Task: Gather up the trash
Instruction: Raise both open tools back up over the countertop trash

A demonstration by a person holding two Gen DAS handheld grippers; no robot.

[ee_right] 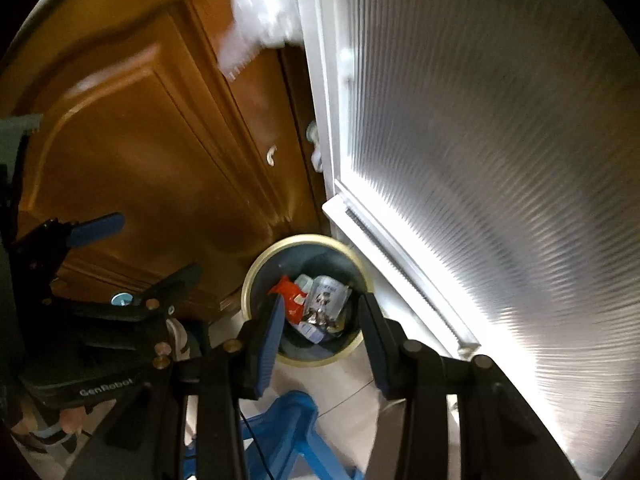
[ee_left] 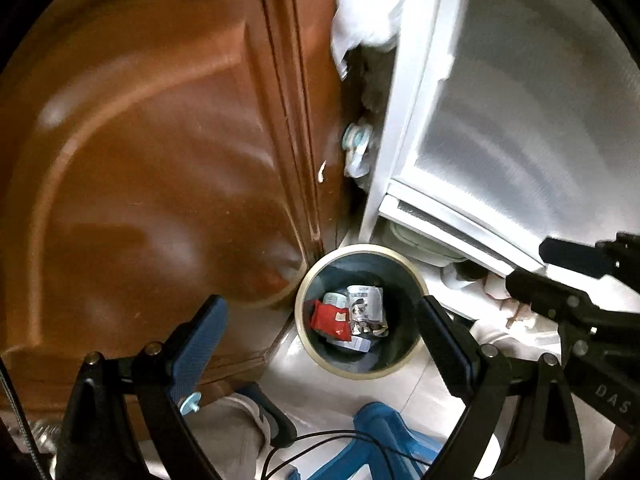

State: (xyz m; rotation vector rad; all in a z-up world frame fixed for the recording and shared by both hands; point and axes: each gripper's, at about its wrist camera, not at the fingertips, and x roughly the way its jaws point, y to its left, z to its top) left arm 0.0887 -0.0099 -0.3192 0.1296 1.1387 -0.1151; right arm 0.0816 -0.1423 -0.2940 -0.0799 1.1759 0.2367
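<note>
A round bin [ee_left: 304, 332] with a cream rim stands on the floor between a brown door and a white door. It holds a red wrapper [ee_left: 330, 318], a silver printed packet [ee_left: 366, 308] and other scraps. My left gripper [ee_left: 320, 340] is open and empty, above the bin. My right gripper [ee_right: 320, 340] is open and empty, also above the bin [ee_right: 256, 272]; the red wrapper [ee_right: 290, 300] and silver packet [ee_right: 324, 304] show between its fingers. The right gripper also shows at the right edge of the left wrist view [ee_left: 532, 264].
A brown panelled door [ee_left: 160, 160] is on the left. A white-framed ribbed glass door [ee_left: 520, 120] is on the right. A blue plastic stool [ee_left: 380, 440] sits below the grippers on the pale tiled floor. White bags [ee_left: 360, 8] hang in the gap above.
</note>
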